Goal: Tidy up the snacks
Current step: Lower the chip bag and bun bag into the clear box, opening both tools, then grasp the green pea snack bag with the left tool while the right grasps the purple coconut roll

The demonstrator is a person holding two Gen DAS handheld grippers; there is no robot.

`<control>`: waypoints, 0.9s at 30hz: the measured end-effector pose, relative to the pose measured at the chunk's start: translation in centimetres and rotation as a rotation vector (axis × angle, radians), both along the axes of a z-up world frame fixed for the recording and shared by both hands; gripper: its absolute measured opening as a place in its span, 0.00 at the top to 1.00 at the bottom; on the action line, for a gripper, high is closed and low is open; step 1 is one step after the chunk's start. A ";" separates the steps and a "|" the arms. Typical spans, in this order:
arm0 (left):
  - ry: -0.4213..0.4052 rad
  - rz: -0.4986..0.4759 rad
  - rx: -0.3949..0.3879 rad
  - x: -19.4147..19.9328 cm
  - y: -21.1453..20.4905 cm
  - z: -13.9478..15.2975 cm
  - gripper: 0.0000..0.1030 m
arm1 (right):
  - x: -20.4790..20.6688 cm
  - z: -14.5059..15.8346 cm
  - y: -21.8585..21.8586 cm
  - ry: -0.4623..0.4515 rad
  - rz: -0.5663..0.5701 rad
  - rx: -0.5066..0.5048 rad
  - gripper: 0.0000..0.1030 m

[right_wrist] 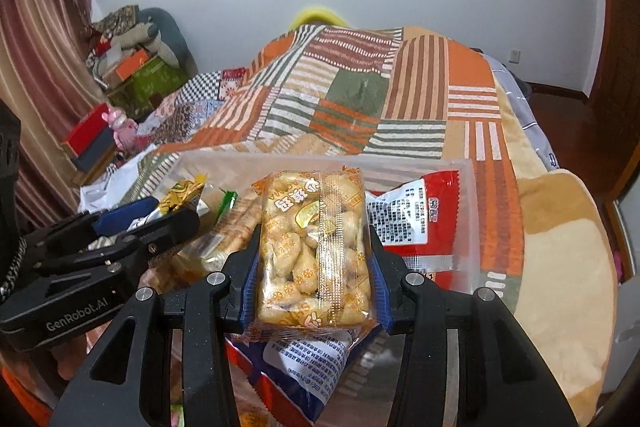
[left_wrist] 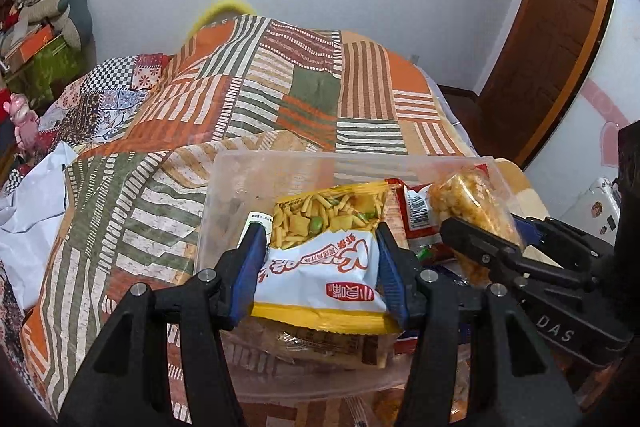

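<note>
My left gripper (left_wrist: 320,231) is shut on a yellow-and-white mixed-snack bag (left_wrist: 320,247) with green peas and sticks, held over the clear plastic bin (left_wrist: 280,163) on the bed. My right gripper (right_wrist: 316,239) is shut on a clear orange-printed pack of rice crackers (right_wrist: 316,251), held over the same bin (right_wrist: 472,171). That pack also shows in the left wrist view (left_wrist: 468,203), in the right gripper to the right of my bag. A red-and-white snack bag (right_wrist: 416,223) lies in the bin's right part. Other packets (right_wrist: 236,223) lie at its left.
The bin rests on a patchwork orange, green and white blanket (left_wrist: 280,95) covering the bed. White cloth (left_wrist: 28,211) lies at the left. Boxes and clutter (right_wrist: 132,75) stand at the far left. A wooden door (left_wrist: 552,39) is at the right.
</note>
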State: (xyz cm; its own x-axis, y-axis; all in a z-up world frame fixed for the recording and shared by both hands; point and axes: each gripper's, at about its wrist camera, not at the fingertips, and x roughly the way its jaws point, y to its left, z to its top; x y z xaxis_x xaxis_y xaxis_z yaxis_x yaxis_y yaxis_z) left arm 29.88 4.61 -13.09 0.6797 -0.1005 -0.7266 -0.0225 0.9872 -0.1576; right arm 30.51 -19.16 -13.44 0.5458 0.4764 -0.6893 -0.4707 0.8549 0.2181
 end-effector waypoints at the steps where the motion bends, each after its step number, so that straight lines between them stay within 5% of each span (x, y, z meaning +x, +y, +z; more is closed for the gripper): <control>1: -0.001 -0.003 0.001 0.0 -0.1 0.0 0.48 | 0.0 -0.1 0.0 -0.001 0.000 -0.010 0.59; 5: 0.006 -0.010 -0.007 -0.3 -0.1 0.3 0.46 | -0.5 0.4 -0.1 -0.025 -0.010 -0.025 0.58; 9: -0.018 -0.006 -0.019 -1.2 0.0 1.2 0.33 | -1.3 1.6 -0.6 -0.052 0.001 -0.017 0.54; 20: -0.079 -0.037 0.047 -6.2 -0.2 4.2 0.30 | -5.7 4.4 -3.2 -0.158 0.029 -0.002 0.46; 27: -0.086 -0.051 0.072 -10.6 0.0 4.5 0.20 | -8.9 3.7 -5.2 -0.135 0.039 0.029 0.44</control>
